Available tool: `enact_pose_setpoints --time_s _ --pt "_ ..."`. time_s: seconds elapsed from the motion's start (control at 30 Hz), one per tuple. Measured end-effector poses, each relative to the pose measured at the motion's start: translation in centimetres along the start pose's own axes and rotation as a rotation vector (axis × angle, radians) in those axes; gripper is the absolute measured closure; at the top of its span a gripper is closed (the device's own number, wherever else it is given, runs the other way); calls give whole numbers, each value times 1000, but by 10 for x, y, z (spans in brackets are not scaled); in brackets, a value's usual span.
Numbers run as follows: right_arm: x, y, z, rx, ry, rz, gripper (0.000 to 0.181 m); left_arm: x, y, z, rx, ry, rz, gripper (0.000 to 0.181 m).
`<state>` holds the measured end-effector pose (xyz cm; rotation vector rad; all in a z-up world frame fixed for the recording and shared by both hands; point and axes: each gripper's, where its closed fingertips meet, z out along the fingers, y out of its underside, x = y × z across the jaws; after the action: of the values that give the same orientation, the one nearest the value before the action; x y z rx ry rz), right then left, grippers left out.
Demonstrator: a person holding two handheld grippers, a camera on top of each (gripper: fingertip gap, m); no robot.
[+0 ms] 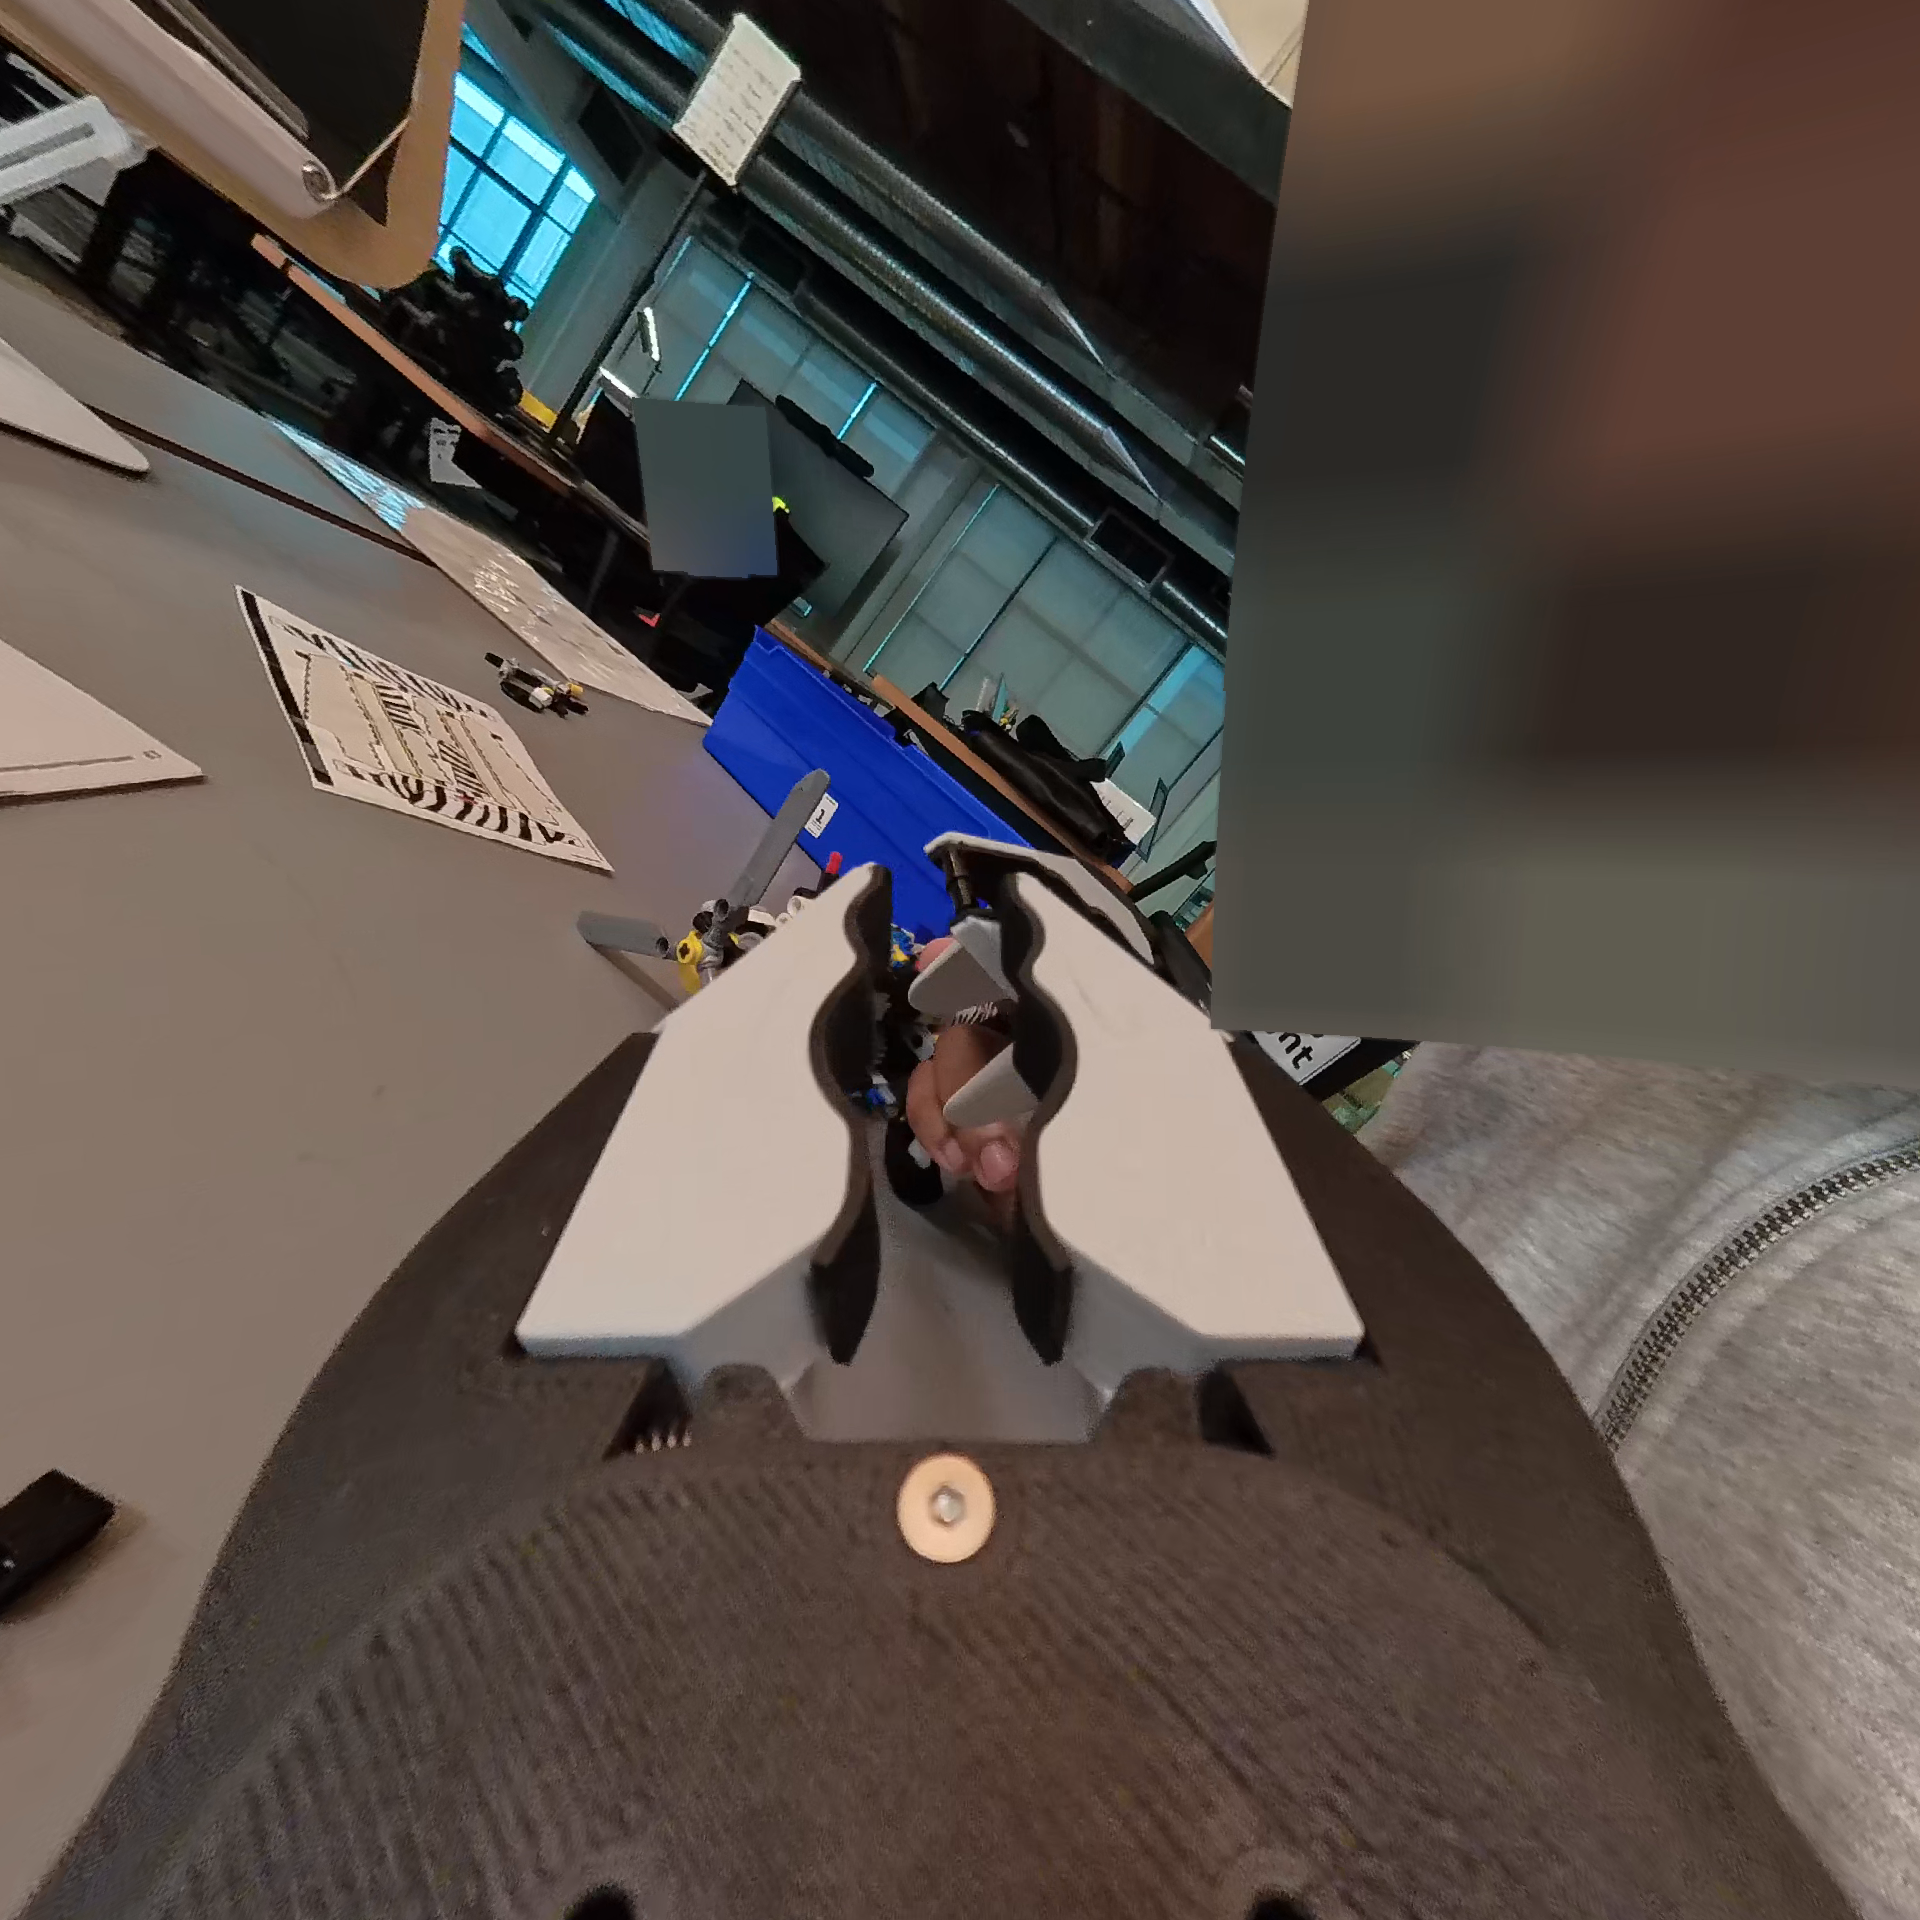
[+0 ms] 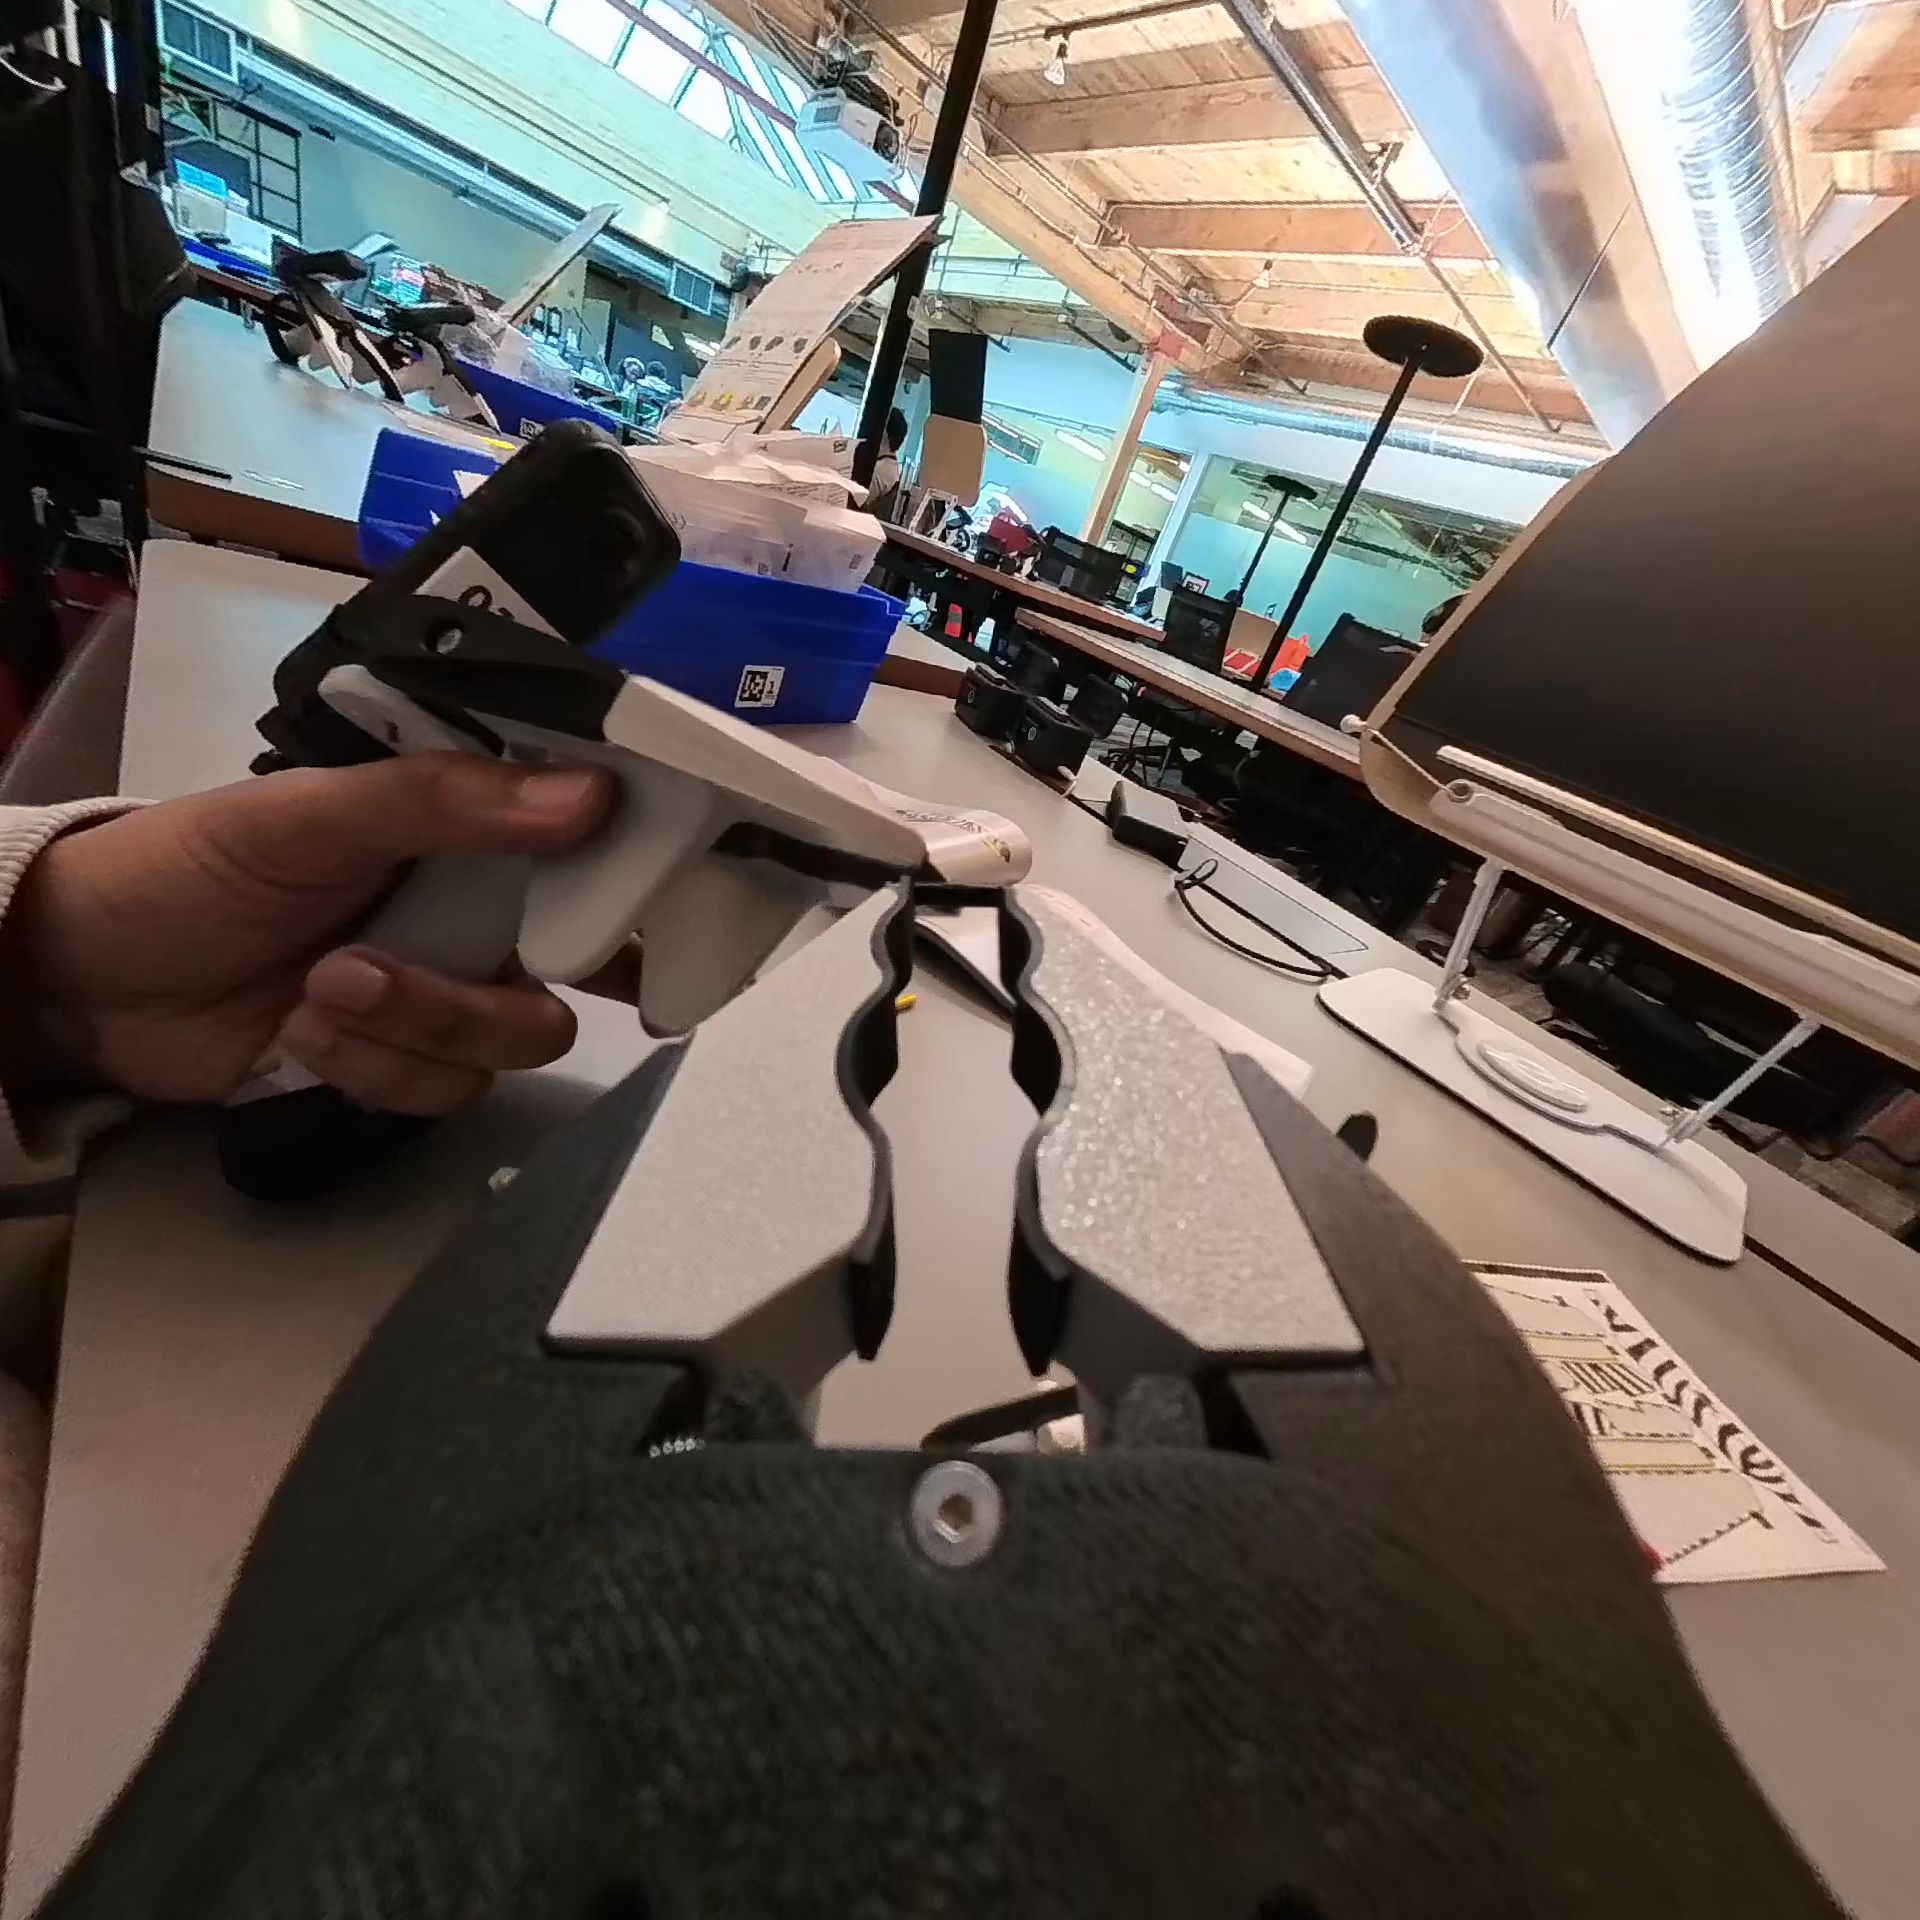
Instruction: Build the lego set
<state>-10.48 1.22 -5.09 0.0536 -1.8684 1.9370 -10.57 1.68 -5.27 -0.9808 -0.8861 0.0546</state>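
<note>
We see the left tool (image 1: 940,883) at frame centre, fingers slightly apart, gripping nothing. The lego set (image 1: 727,930) sits on the grey counter (image 1: 312,1039) just beyond, perhaps partly built. The right tool (image 2: 951,904) is likewise narrowly parted and empty.

Bare grey tabletop (image 2: 260,1299) lay open at the left; a blue plastic bin (image 2: 748,634) and a tilted dark monitor (image 2: 1704,644) blocked the far and right sides.
</note>
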Motion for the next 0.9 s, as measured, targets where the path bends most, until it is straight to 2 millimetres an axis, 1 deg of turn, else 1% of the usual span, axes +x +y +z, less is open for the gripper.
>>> enact_pose_setpoints --time_s 0.2,0.27,0.3,0.37,0.57,0.7,0.8,0.83,0.87,0.9 --pt "-1 1 1 -8 12 -24 169 -1 2 1 -17 -2 -11 159" --pt "-2 2 1 -13 10 -41 169 0 4 2 -27 8 -19 164" --pt "-3 2 1 -18 12 -51 169 2 4 2 -30 25 -19 171" --pt "-4 3 2 -19 16 -70 169 2 4 1 -25 27 -24 177" --pt "-4 2 1 -10 7 -53 168 1 1 0 -11 37 -54 179" --pt "-7 1 -1 4 -38 -7 169 1 -3 -3 14 54 -81 180" --pt "-10 -4 -5 38 -89 57 169 3 -7 -5 32 72 -96 181" --pt "-10 -6 -7 49 -112 102 170 3 -8 -6 36 78 -97 181" --pt "-13 -8 -9 45 -161 174 180 4 -8 -6 36 79 -89 181" --pt "-21 -7 -10 9 -254 274 181 5 -8 -6 34 76 -72 181"
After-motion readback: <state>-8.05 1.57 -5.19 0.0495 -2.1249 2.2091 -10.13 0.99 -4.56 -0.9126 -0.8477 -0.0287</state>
